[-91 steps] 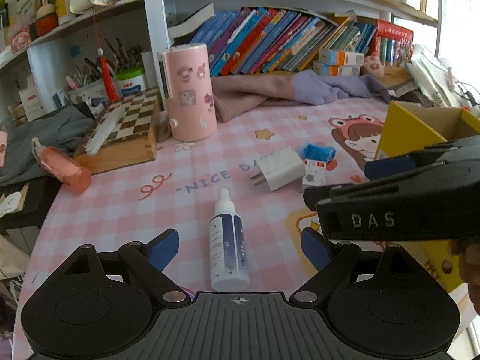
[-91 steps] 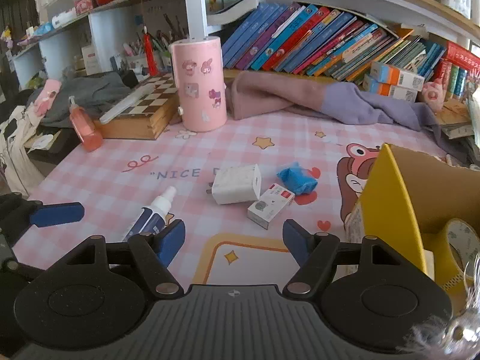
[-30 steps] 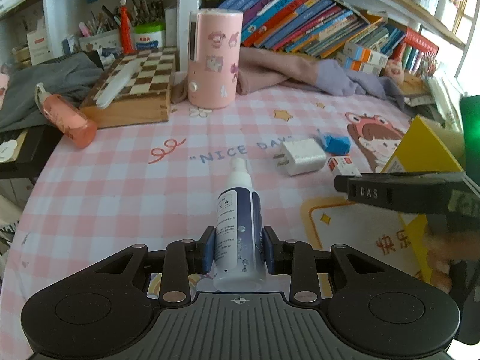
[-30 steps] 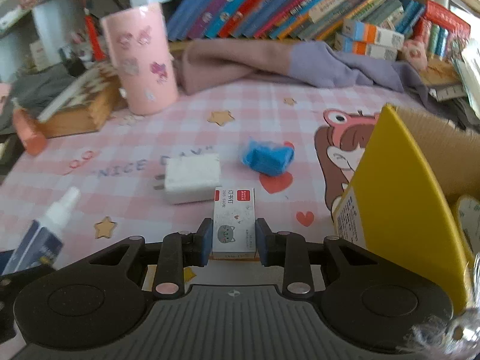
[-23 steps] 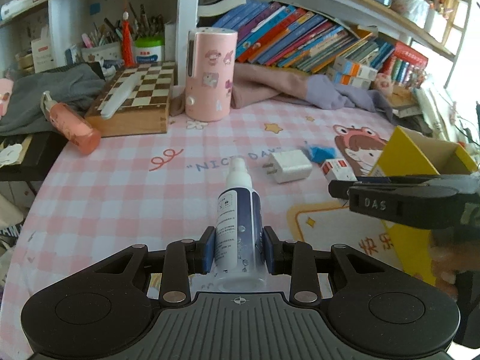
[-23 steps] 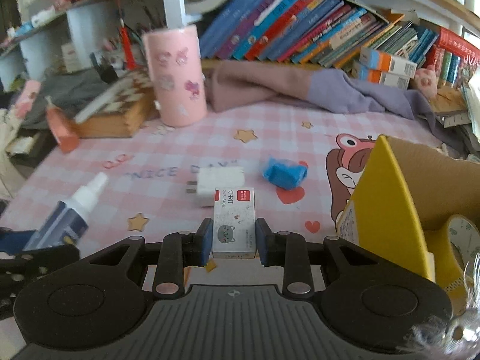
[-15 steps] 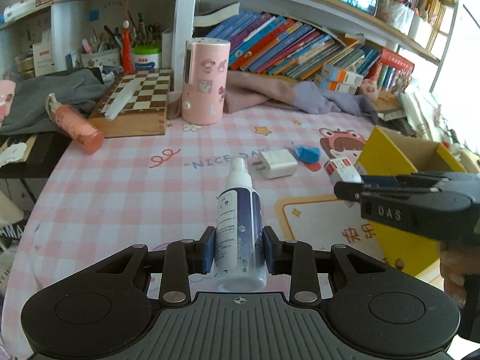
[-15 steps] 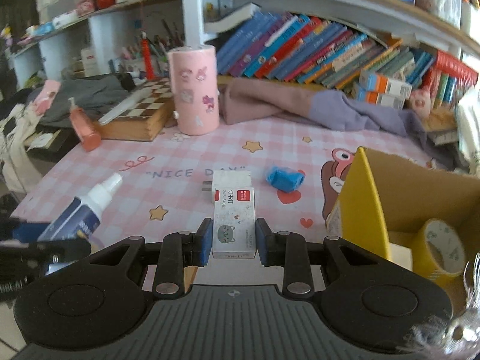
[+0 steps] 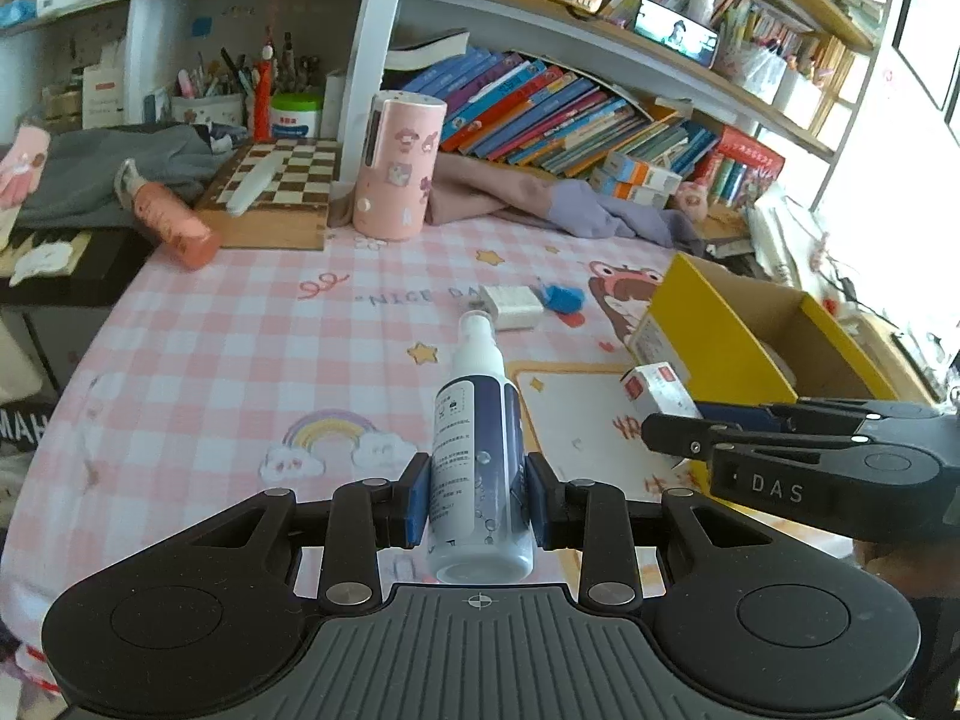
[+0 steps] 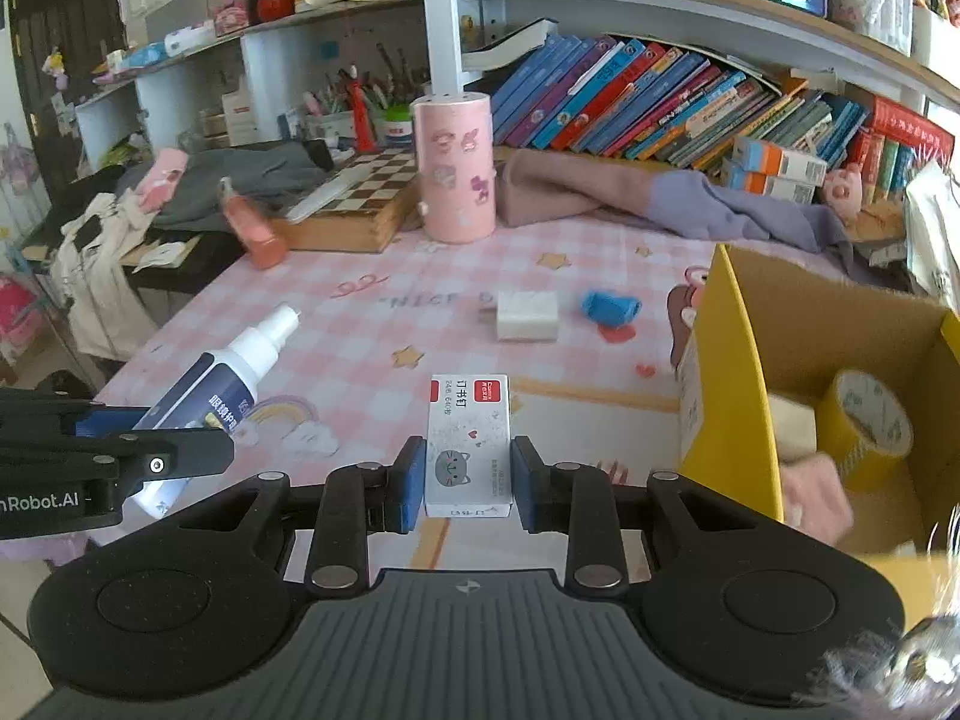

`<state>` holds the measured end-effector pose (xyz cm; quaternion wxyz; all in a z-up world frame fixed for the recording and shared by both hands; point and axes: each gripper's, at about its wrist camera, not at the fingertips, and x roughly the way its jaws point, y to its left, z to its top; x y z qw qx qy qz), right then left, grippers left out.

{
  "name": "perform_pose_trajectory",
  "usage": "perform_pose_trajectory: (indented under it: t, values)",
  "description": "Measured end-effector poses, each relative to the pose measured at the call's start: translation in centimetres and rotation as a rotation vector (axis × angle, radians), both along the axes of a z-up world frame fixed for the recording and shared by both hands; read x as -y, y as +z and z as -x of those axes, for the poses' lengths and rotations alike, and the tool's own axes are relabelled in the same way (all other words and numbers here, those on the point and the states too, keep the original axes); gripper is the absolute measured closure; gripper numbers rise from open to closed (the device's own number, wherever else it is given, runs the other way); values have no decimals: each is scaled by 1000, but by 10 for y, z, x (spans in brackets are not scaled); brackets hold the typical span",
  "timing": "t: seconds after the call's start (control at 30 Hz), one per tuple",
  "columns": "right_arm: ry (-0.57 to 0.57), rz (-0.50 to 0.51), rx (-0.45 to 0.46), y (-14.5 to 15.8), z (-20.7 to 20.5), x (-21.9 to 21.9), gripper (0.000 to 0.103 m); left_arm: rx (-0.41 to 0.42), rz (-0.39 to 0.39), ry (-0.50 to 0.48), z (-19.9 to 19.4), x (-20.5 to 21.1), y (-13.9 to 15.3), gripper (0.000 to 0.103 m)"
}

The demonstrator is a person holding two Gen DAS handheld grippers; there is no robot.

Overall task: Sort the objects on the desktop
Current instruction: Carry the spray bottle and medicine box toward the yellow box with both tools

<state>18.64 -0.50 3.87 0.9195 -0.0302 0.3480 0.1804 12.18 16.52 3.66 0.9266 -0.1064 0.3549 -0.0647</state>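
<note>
My left gripper [image 9: 478, 498] is shut on a white and dark blue spray bottle [image 9: 480, 438] and holds it above the pink checked desk mat [image 9: 240, 348]. The bottle also shows in the right wrist view [image 10: 222, 384]. My right gripper [image 10: 468, 483] is shut on a small white staple box [image 10: 468, 444], lifted above the mat, left of the yellow cardboard box [image 10: 738, 396]. In the left wrist view the staple box [image 9: 657, 387] sits just before the yellow box [image 9: 714, 342]. A white charger plug [image 10: 527, 315] and a blue clip [image 10: 609, 307] lie on the mat.
The yellow box holds a tape roll [image 10: 864, 426] and other small items. A pink cylinder [image 10: 456, 168], a chessboard box [image 10: 354, 204], an orange bottle [image 10: 252, 234], crumpled clothes [image 10: 630, 198] and a row of books [image 10: 660, 102] line the back of the desk.
Both grippers closed on their objects, the left on the spray bottle and the right on the staple box, then lifted them higher above the mat. The right gripper has drawn closer to the yellow box.
</note>
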Motion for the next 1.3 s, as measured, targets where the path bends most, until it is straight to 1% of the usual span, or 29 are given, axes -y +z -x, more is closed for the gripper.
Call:
perform_pose_trajectory:
  t: [0.3,0.5,0.7,0.9,1.3]
  values:
    - [-20,-19,-39,-1,55,0,76,-5,16,-21,45,-1,0,72]
    - [-37,-24,-38,0,85,1,76,-4,15,-47,72,4,0,72]
    - [-63,-23,-46,-3,112,5,76,-2,23,-80,90,10,-2,72]
    - [-113,-26,-75,-8,136,16,76,4,33,-125,100,18,-2,72]
    - [-227,-19,-84,-8,167,39,76,4,50,-229,101,38,-4,72]
